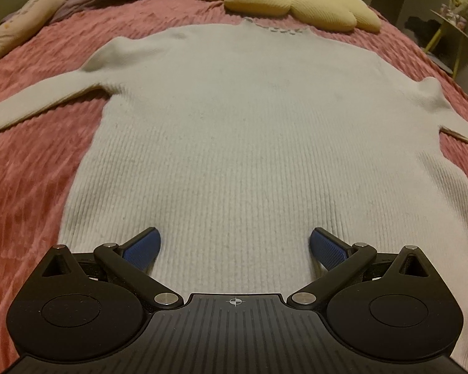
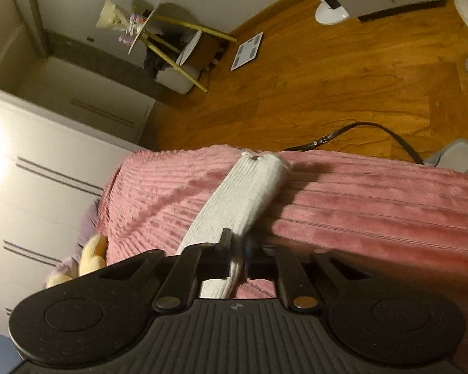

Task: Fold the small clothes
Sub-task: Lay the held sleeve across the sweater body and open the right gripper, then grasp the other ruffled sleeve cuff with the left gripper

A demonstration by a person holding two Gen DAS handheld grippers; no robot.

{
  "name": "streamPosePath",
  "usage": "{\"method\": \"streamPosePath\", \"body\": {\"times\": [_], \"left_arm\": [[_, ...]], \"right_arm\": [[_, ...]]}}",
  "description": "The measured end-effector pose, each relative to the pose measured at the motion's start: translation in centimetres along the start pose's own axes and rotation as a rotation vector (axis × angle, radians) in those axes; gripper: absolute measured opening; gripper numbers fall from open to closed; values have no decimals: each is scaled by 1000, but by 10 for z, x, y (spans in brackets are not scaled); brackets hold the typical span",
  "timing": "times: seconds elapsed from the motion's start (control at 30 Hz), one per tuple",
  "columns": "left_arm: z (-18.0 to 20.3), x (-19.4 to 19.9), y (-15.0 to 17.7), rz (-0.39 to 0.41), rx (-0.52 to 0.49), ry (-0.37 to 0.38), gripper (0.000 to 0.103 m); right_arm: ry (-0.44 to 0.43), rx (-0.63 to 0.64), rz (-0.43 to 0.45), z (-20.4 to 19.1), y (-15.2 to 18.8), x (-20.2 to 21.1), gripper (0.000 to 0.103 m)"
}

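While the white sweater [image 1: 249,131] lies flat and face-down-or-up (can't tell which) on the pink bedspread [image 1: 31,168], the left gripper [image 1: 235,247] hovers over its hem, jaws spread wide, blue pads [image 1: 142,246] clear of each other with knit visible between them. Both sleeves run out to the sides. Collar end points at the yellow pillows [image 1: 296,3]. Right gripper [image 2: 237,252] is clamped on the sweater's sleeve [image 2: 243,199]; fabric passes between the closed jaws, cuff lying toward the bed edge. Wooden floor [image 2: 327,87], a bathroom scale [image 2: 246,51] and a black strap [image 2: 374,129] sit beyond the bed.
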State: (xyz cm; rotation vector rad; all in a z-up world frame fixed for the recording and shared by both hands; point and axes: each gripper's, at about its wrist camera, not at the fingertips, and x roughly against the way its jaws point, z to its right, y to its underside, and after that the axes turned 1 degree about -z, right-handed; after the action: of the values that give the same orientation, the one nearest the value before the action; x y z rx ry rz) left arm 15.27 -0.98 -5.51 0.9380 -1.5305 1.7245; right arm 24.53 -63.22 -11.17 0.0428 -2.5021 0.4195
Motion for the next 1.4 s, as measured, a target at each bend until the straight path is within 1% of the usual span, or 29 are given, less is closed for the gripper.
{"method": "streamPosePath", "body": {"times": [0.03,0.07,0.13,0.17,0.2,0.27,0.33,0.4,0.43,0.47,0.5,0.57,0.63,0.67,0.73,0.77,0.8,0.87,0.97,1.03,1.07,1.13,1.17,1.2,1.23,1.27,1.33,1.4], "left_arm": [[-1,0,0,-1,-3,5,103],[-1,1,0,-2,-3,10,103],[-3,4,-1,8,5,9,103],[-4,6,-2,18,9,1,103],[-4,9,-3,35,10,-17,103],[-6,16,-8,78,3,-30,103],[-9,25,-16,129,12,-4,103],[-14,33,-28,169,33,49,103],[-16,34,-35,179,44,77,103],[-18,35,-42,190,56,109,103],[-19,36,-50,201,70,143,103],[-20,33,-64,213,91,213,103],[-15,23,-83,223,98,283,103],[-9,17,-91,214,93,319,103],[3,-5,-108,168,83,388,103],[8,-17,-115,151,87,405,103],[14,-30,-124,130,96,421,103],[24,-55,-140,75,121,422,101],[35,-79,-153,21,138,447,83],[42,-95,-158,-38,142,455,81],[44,-101,-157,-67,144,449,75],[48,-111,-159,-72,150,435,69],[49,-114,-160,-68,155,441,53],[50,-116,-161,-76,161,444,34],[51,-119,-163,-90,165,436,26],[52,-121,-164,-99,165,431,13],[55,-117,-166,-94,158,412,11],[54,-104,-170,-52,138,420,10]], "right_arm": [[14,42,10,-9,3,4,7],[11,86,21,-17,8,11,7],[-19,205,37,-44,26,23,7],[-42,271,43,-59,37,26,7],[-76,357,44,-79,55,32,7],[-166,487,24,-113,91,43,6],[-293,639,-28,-152,142,56,6],[-394,765,-75,-179,189,65,7],[-450,824,-128,-190,219,68,7],[-478,854,-181,-197,238,69,9],[-495,869,-238,-202,257,69,15],[-473,865,-306,-195,285,65,23],[-404,866,-320,-180,298,61,23],[-374,856,-322,-171,300,61,23],[-313,817,-344,-148,301,63,23],[-296,803,-351,-137,303,65,24],[-278,789,-360,-126,303,66,27],[-252,763,-379,-106,301,74,30],[-274,751,-378,-85,299,87,31],[-271,793,-366,-80,299,89,31],[-258,808,-365,-79,299,86,33],[-277,816,-363,-72,299,86,33],[-281,829,-357,-73,301,86,33],[-281,848,-352,-74,303,87,33],[-280,866,-345,-74,305,88,34],[-280,873,-340,-76,306,89,34],[-280,882,-332,-76,307,90,34],[-279,888,-337,-77,306,91,34]]}}
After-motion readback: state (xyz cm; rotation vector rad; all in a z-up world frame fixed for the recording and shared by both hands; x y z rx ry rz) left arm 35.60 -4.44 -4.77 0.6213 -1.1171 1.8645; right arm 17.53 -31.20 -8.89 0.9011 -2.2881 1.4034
